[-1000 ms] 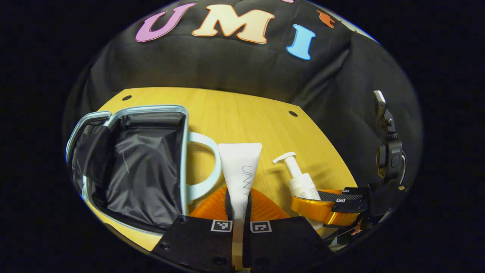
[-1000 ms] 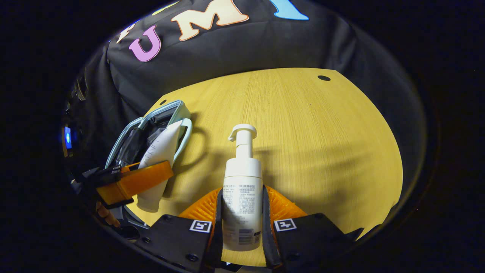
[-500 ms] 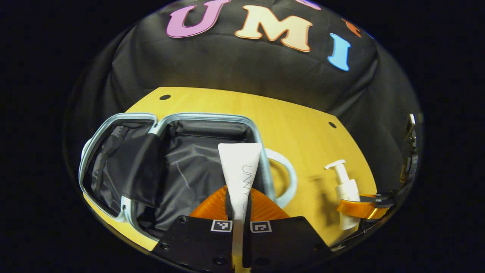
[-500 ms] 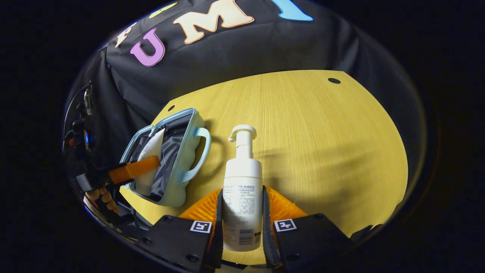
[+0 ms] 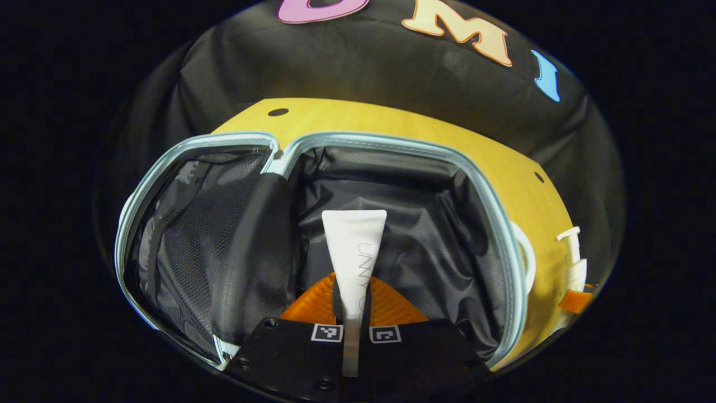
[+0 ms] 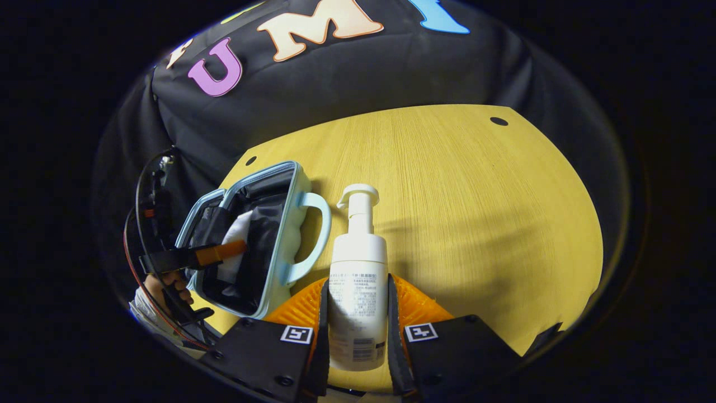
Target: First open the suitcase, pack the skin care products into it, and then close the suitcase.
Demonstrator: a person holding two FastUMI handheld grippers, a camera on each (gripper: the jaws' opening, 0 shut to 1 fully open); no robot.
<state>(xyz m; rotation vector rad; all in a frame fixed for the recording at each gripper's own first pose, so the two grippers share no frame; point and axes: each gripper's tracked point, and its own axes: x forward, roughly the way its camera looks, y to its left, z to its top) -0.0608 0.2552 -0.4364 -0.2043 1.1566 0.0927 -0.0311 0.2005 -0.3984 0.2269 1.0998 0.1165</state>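
the left gripper (image 5: pixel 351 313) is clamped on a white squeeze tube (image 5: pixel 354 246), both fingers pressing its lower part, with the tube's flat crimped end pointing forward, away from the gripper. in the left gripper view the tube hangs over the open suitcase (image 5: pixel 492 196), a small pale blue case lying flat on the wooden worktop (image 5: pixel 363 115). straight ahead of and beneath the gripper is the case's right half with its black fabric lining (image 5: pixel 436 246); to the gripper's left is the other half, covered by a black mesh divider (image 5: pixel 190 224). whether the tube touches the lining cannot be told.

the right gripper (image 6: pixel 358 330) is clamped on a white pump bottle (image 6: pixel 358 280), both fingers against its sides, the pump head pointing forward. the bottle is over the worktop (image 6: pixel 475 196), just to the right of the suitcase's (image 6: pixel 279 246) pale blue handle (image 6: pixel 313 235). in the right gripper view the left gripper (image 6: pixel 221 253) shows ahead and to the left, over the open case with the tube (image 6: pixel 235 246) in it, and a hand (image 6: pixel 170 282) holds it from behind. the pump bottle (image 5: pixel 573 263) shows at the far right of the left gripper view, beyond the case's rim.
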